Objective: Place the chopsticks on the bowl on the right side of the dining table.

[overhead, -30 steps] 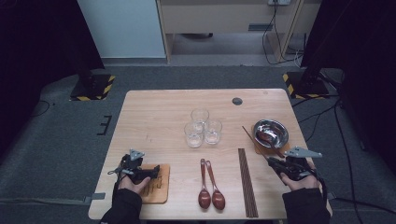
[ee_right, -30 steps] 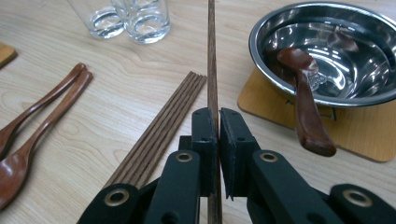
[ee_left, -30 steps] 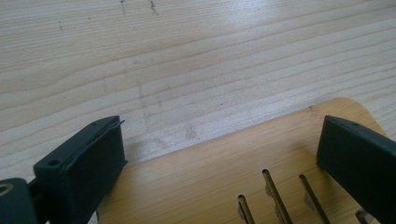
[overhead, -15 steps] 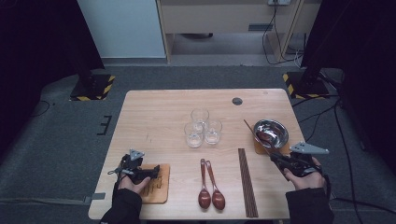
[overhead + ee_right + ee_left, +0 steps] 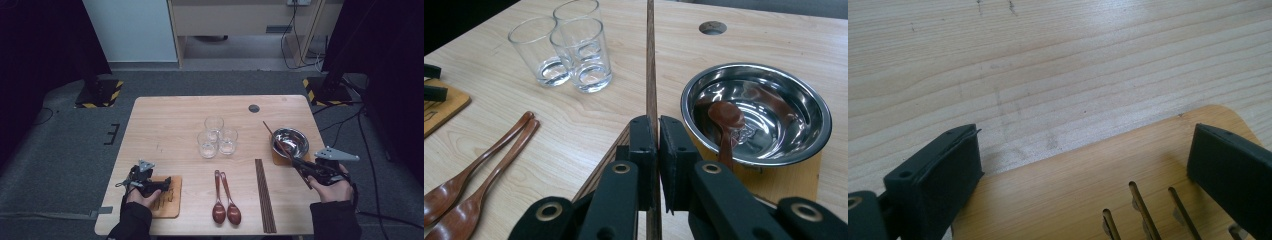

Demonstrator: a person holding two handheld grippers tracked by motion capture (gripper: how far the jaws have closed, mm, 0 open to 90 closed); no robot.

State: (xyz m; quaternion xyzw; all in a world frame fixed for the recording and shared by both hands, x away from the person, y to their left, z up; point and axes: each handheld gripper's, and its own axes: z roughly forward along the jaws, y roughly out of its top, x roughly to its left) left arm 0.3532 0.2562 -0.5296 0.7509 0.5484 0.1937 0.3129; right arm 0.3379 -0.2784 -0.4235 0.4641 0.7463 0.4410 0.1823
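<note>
My right gripper (image 5: 301, 168) (image 5: 652, 126) is shut on a dark wooden chopstick (image 5: 271, 131) (image 5: 650, 65). It holds the stick in the air near the table's right edge, slanting up and away over a steel bowl (image 5: 302, 136) (image 5: 809, 105). A brown wooden spoon (image 5: 725, 119) lies in that bowl. My left gripper (image 5: 166, 181) (image 5: 1083, 170) rests open at the front left, its jaws straddling the far edge of a small slotted wooden board (image 5: 170, 206) (image 5: 1073, 200) with nothing between them.
More dark chopsticks (image 5: 265, 197) lie on the table left of my right hand. Two brown spoons (image 5: 223, 200) (image 5: 479, 170) lie side by side at front centre. Three clear glasses (image 5: 216, 136) (image 5: 569, 50) stand clustered mid-table. The bowl sits on a wooden coaster (image 5: 796, 180).
My right gripper has risen a little with the chopstick, whose far tip now stands higher over the bowl. The left gripper has stayed put.
</note>
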